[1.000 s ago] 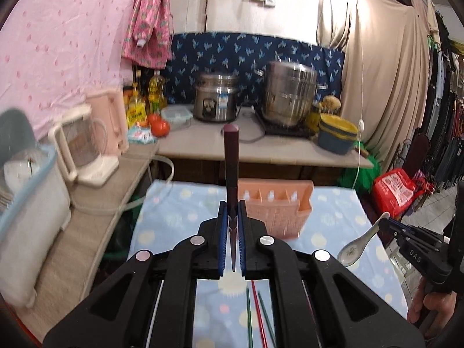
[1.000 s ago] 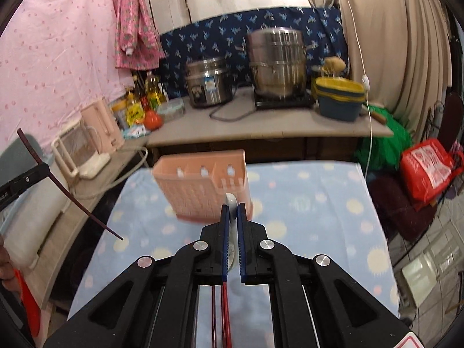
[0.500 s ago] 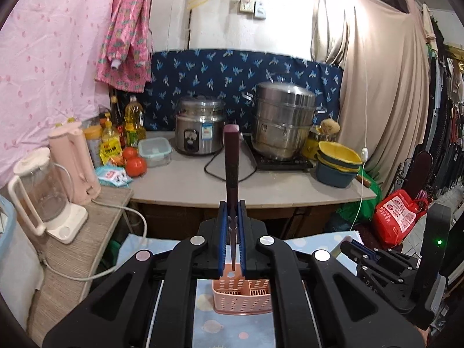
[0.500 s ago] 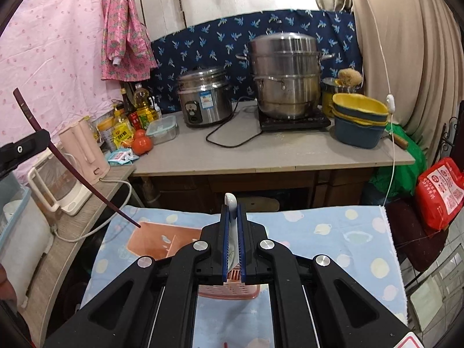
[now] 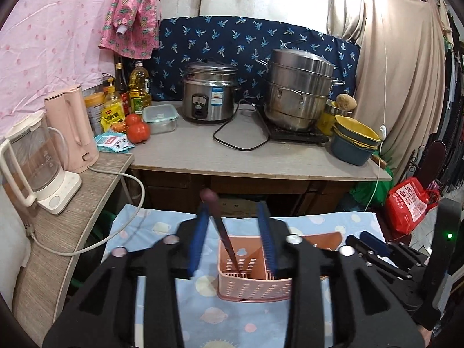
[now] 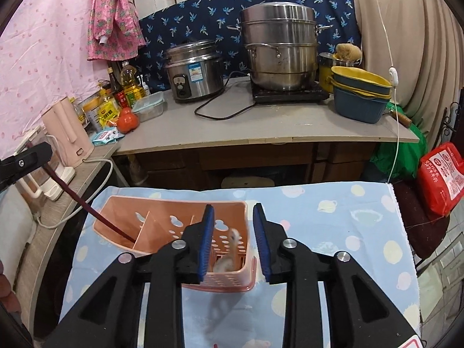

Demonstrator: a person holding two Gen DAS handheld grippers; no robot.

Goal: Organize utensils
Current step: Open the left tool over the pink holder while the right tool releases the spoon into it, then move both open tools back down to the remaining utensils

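Left wrist view: my left claw [image 5: 232,242] hangs over the pink perforated plastic utensil caddy [image 5: 253,285], its blue-padded jaws having just been opening and now parted. The dark maroon chopstick [image 5: 221,230] stands tilted between them, its top close by the left pad, though motion blur keeps me from telling whether it touches; its lower end is down inside the caddy. Nothing is pinched. The caddy sits on the pale blue cloth with pastel spots [image 5: 162,229] covering the near table. At the far right of this view my right claw [image 5: 374,245] shows edge-on.

From the right wrist camera, my right claw's jaws have also just been opening and stand spread, with a blurred white ceramic soup spoon [image 6: 229,253] loose between them, bowl end down in the caddy's nearest right compartment; neither pad presses on it. The same chopstick slants in from the left, its tip in the caddy's left compartment against a divider.

Beyond the table, a grey countertop [image 5: 261,156] carries a steel rice cooker [image 5: 207,95], a stacked steel steamer pot [image 5: 298,90], nested yellow and blue bowls [image 5: 355,142], a clear lidded food box [image 5: 160,119], red tomatoes [image 5: 137,129] and oil bottles [image 5: 139,88]. A pink electric kettle [image 5: 72,133] and a white glass-jug kettle [image 5: 37,162] stand on the left side shelf.
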